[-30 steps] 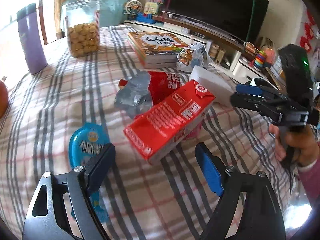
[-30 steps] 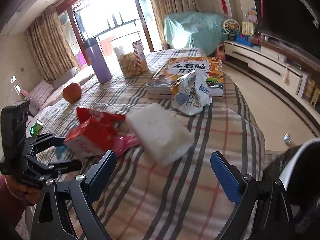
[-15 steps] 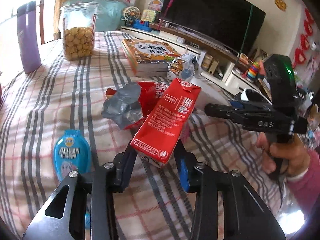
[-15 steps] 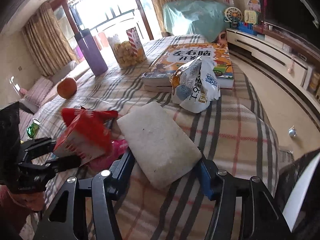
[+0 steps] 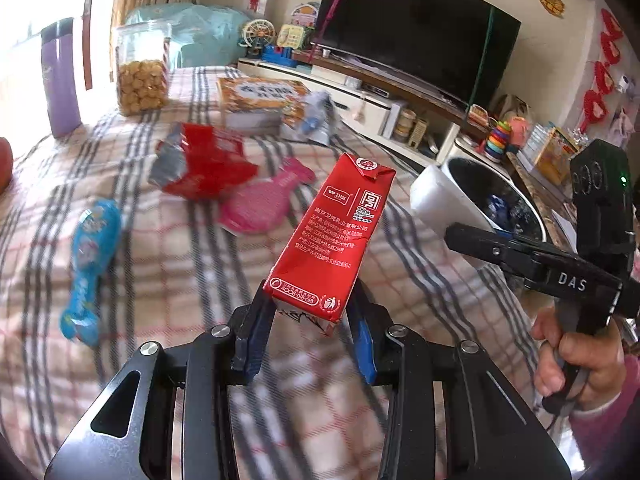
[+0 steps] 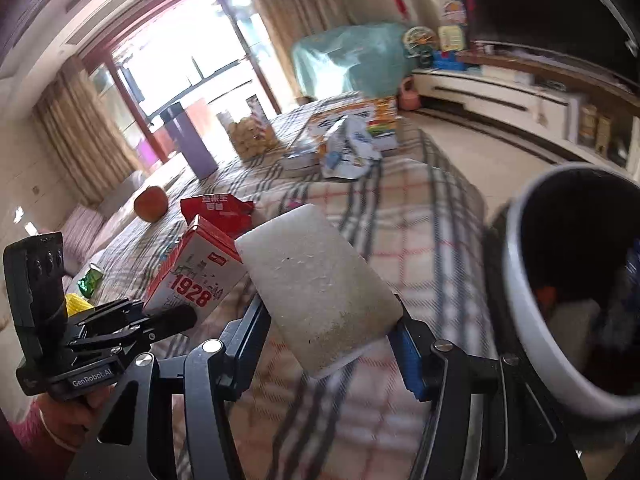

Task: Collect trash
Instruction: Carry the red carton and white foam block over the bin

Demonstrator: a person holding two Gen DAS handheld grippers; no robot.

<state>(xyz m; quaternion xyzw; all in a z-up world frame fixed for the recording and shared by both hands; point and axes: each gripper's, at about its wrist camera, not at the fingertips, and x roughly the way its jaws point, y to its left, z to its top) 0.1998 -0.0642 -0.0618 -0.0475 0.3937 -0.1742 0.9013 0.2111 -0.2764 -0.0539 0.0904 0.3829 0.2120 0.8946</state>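
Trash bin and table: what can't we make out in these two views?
- Trash bin contents: right wrist view, dark interior and motion blur; only vague shapes.
- Bin's far side: cut off by the right edge.
- White foam block: left wrist view, partly behind the right hand-held gripper.
- Red carton base: hidden between the left hand-held gripper pads.
- Book stack title: blurred.

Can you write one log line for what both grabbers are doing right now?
left gripper: shut on red milk carton | right gripper: shut on white foam block | white bin: beside table, open
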